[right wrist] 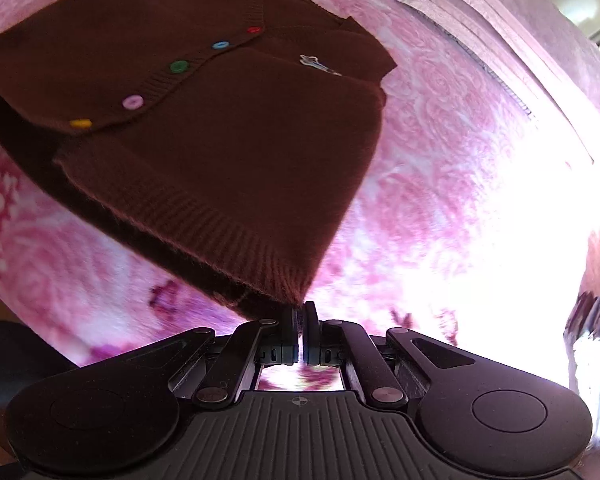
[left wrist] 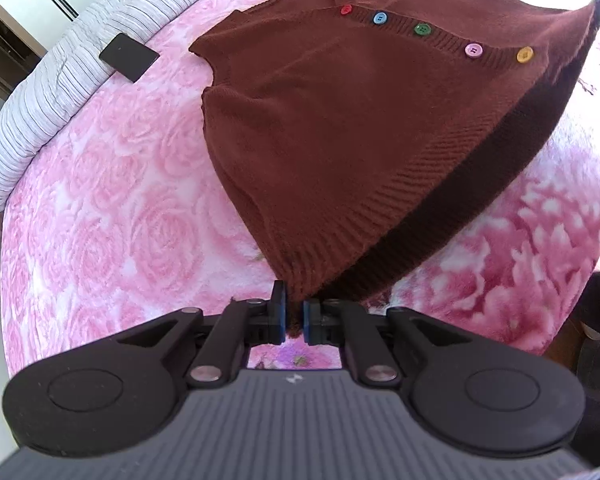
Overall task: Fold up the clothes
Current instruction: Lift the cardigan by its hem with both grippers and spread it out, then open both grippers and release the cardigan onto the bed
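Observation:
A brown knitted cardigan with a row of coloured buttons lies on a pink rose-patterned blanket, its ribbed hem lifted off the bed. My left gripper is shut on one hem corner. My right gripper is shut on the other hem corner of the cardigan. The hem hangs stretched between the two grippers, with its dark underside showing. The collar end rests flat on the blanket.
A black flat rectangular object lies on the blanket by a grey striped pillow at the far left. A pinkish bolster or headboard edge runs along the far right. Strong glare whitens the right of the right wrist view.

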`<act>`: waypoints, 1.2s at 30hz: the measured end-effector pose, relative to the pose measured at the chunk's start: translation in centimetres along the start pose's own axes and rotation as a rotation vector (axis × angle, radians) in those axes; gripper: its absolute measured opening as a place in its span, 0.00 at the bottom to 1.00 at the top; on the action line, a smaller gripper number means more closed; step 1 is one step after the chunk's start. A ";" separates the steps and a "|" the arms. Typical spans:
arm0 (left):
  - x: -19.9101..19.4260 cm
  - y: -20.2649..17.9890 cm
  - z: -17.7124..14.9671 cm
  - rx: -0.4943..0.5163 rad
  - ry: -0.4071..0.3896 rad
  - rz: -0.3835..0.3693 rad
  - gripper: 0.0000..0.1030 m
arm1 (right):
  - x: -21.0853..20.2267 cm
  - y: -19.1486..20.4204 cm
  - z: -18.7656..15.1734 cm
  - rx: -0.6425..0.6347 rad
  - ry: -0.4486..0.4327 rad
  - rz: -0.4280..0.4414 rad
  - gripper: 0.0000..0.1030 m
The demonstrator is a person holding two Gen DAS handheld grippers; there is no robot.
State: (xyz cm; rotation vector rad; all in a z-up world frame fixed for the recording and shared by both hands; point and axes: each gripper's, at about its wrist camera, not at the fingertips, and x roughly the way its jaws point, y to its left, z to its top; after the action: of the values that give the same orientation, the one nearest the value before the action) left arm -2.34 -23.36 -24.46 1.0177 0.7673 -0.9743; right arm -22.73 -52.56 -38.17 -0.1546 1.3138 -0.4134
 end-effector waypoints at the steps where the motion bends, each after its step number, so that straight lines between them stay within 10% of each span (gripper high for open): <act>1: -0.5 -0.3 0.0 0.003 -0.004 0.006 0.06 | 0.3 -0.1 0.1 -0.013 0.000 -0.005 0.00; 11: -7.5 -6.8 1.7 -0.030 0.023 0.048 0.06 | -3.5 -3.9 -5.5 -0.044 -0.058 0.041 0.00; 24: -6.6 -16.1 -2.1 -0.116 0.276 0.010 0.08 | -1.4 -3.5 -13.1 -0.160 0.037 0.140 0.00; 36: -4.7 -6.7 4.2 -0.219 0.098 0.048 0.25 | -2.1 -4.2 -2.7 -0.087 -0.060 0.155 0.00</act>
State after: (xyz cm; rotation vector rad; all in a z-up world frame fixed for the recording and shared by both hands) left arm -9.92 -27.31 -21.13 0.8931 0.9056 -0.7846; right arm -26.62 -55.31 -35.55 -0.1355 1.2757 -0.2191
